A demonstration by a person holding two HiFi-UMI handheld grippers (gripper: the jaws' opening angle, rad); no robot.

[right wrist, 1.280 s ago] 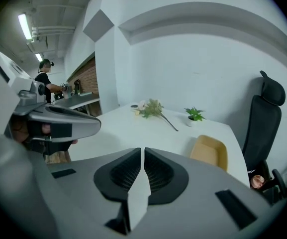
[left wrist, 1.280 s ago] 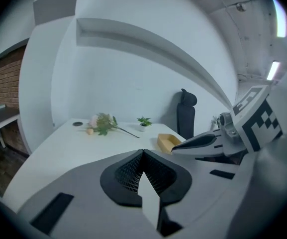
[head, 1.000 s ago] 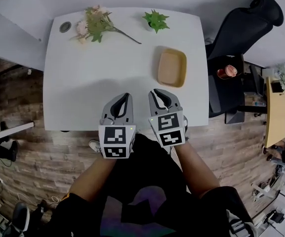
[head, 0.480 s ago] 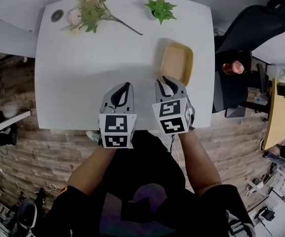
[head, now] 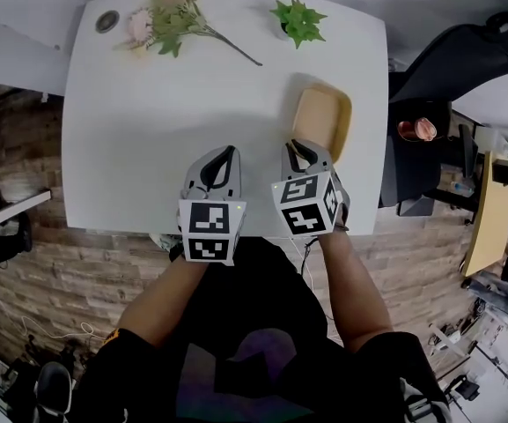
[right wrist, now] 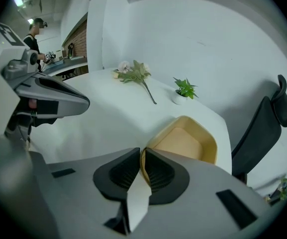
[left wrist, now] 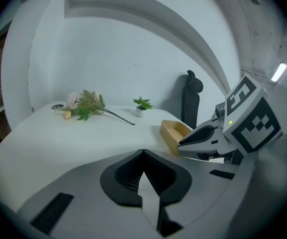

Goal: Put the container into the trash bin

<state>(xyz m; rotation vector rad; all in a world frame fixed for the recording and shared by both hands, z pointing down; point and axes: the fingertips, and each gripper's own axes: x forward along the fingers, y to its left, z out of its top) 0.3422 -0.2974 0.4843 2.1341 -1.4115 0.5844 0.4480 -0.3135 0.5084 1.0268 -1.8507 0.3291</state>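
Now the right claw (right wrist: pixel 142 157) has reached the container (right wrist: pixel 185 141), jaws closing on the rim between them; the left claw (left wrist: pixel 143 156) is pressed together, empty. Lifting looks next.

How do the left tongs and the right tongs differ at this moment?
The left tongs are shut with nothing between them, while the right tongs are closing on the near rim of the yellow container. The left tongs are above bare white table, whereas the right tongs are at the container's near end. Both are side by side near the table's front edge, pointing away from the person.
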